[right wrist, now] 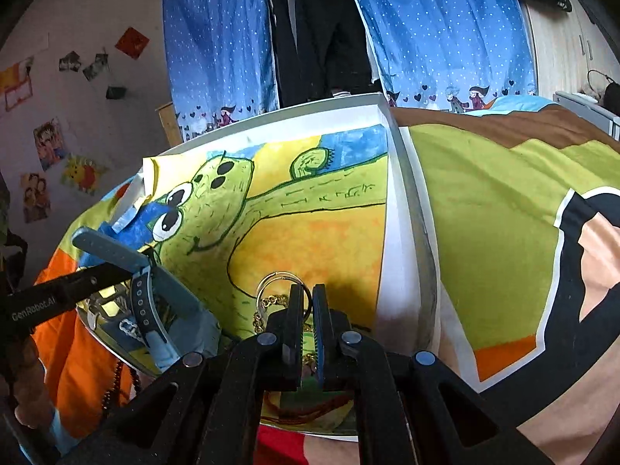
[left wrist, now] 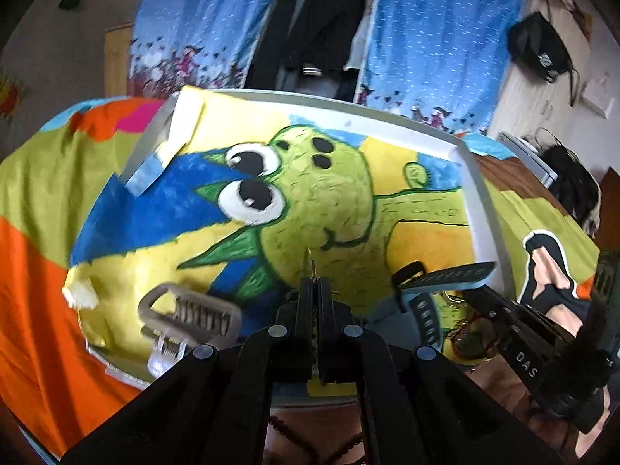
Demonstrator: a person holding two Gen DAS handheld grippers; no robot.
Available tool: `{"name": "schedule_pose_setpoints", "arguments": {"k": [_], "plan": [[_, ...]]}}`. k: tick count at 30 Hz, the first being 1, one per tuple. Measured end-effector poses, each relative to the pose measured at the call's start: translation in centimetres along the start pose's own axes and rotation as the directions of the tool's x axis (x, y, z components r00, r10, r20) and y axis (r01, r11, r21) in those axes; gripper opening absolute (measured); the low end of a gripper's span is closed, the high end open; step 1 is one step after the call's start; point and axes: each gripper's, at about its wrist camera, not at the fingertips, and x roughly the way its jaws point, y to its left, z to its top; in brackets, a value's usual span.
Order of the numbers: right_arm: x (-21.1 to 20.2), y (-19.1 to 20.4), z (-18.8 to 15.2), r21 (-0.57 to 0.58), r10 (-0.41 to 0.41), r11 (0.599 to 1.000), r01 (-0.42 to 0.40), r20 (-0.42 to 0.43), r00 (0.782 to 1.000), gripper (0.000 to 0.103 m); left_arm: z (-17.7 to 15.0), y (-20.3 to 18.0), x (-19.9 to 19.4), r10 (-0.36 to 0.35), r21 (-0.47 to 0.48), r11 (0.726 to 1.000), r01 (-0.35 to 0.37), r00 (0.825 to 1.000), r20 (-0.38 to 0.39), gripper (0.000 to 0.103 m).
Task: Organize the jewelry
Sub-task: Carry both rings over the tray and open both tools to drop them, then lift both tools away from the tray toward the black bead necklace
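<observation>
A white tray (left wrist: pixel 478 209) lined with a painted dinosaur picture lies on a colourful bedspread. My left gripper (left wrist: pixel 316 285) is shut on a small thin gold piece (left wrist: pixel 311 261) that sticks up between its tips, above the tray's near part. A grey hair claw clip (left wrist: pixel 190 314) lies left of it, a blue watch (left wrist: pixel 445 277) to its right. My right gripper (right wrist: pixel 306 290) is nearly shut over a silver ring (right wrist: pixel 271 283) and a gold chain (right wrist: pixel 267 304) on the tray (right wrist: pixel 403 232); whether it grips them is unclear. The blue watch (right wrist: pixel 147 271) lies to its left.
A dark beaded string (right wrist: pixel 116 383) hangs off the tray's near left edge and a reddish cord (right wrist: pixel 310 410) lies at its near rim. The bedspread (right wrist: pixel 484 213) extends right of the tray. Blue curtains (left wrist: pixel 426 38) and hanging dark clothes stand behind.
</observation>
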Motion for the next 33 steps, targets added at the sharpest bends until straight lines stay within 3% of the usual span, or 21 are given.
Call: {"name": "schedule_pose_setpoints", "arguments": {"k": [2, 3, 4, 6, 8, 11, 13, 15, 18, 21, 26, 33], "plan": [[0.0, 0.1, 0.0, -0.004, -0.002, 1.000, 0.002, -0.005, 1.000, 0.006, -0.1, 0.3, -0.3, 0.000, -0.023, 1.000, 0.000, 1.000, -0.011, 0.003], [0.1, 0.1, 0.0, -0.007, -0.007, 1.000, 0.007, -0.011, 1.000, 0.006, -0.2, 0.4, -0.5, 0.013, -0.029, 1.000, -0.013, 1.000, -0.015, 0.010], [0.1, 0.1, 0.0, -0.010, -0.008, 1.000, 0.008, -0.013, 1.000, 0.007, -0.2, 0.2, -0.8, 0.023, -0.028, 0.999, -0.024, 1.000, -0.016, 0.028], [-0.2, 0.1, 0.0, -0.017, -0.018, 1.000, 0.017, -0.014, 1.000, 0.018, -0.2, 0.1, -1.8, 0.042, -0.036, 0.998, -0.042, 0.999, 0.001, 0.056], [-0.8, 0.2, 0.1, -0.021, -0.019, 1.000, 0.019, 0.002, 1.000, 0.025, -0.2, 0.1, -3.4, 0.049, -0.062, 0.997, -0.045, 0.997, 0.054, 0.060], [-2.4, 0.4, 0.3, -0.027, -0.024, 0.999, 0.025, 0.037, 0.999, 0.029, -0.1, -0.5, -5.1, 0.081, -0.065, 0.995, -0.076, 0.994, 0.076, 0.067], [-3.8, 0.6, 0.5, -0.024, -0.024, 0.999, 0.026, 0.069, 0.997, 0.040, -0.3, -0.8, -6.7, 0.095, -0.074, 0.993, -0.088, 0.990, 0.106, 0.076], [-5.6, 0.8, 0.6, -0.022, -0.019, 1.000, 0.022, 0.109, 0.994, 0.058, -0.6, -1.2, -8.4, 0.114, -0.081, 0.991, -0.104, 0.984, 0.135, 0.085], [-8.5, 1.1, 0.7, -0.024, -0.005, 1.000, 0.010, 0.169, 0.986, 0.071, -1.4, -1.9, -11.4, 0.140, -0.082, 0.989, -0.126, 0.970, 0.198, 0.098], [-11.4, 1.4, 0.7, -0.022, 0.021, 1.000, -0.017, 0.223, 0.975, 0.086, -2.3, -2.8, -14.3, 0.156, -0.064, 0.987, -0.144, 0.954, 0.257, 0.101], [-16.5, 2.5, -0.3, -0.047, 0.035, 0.999, -0.021, 0.315, 0.948, 0.101, -4.1, -3.6, -18.6, 0.178, -0.060, 0.984, -0.167, 0.934, 0.311, 0.101], [-23.0, 4.3, -3.7, -0.093, 0.029, 0.996, 0.011, 0.414, 0.910, 0.103, -7.9, -4.8, -24.6, 0.187, -0.032, 0.981, -0.189, 0.904, 0.385, 0.101]]}}
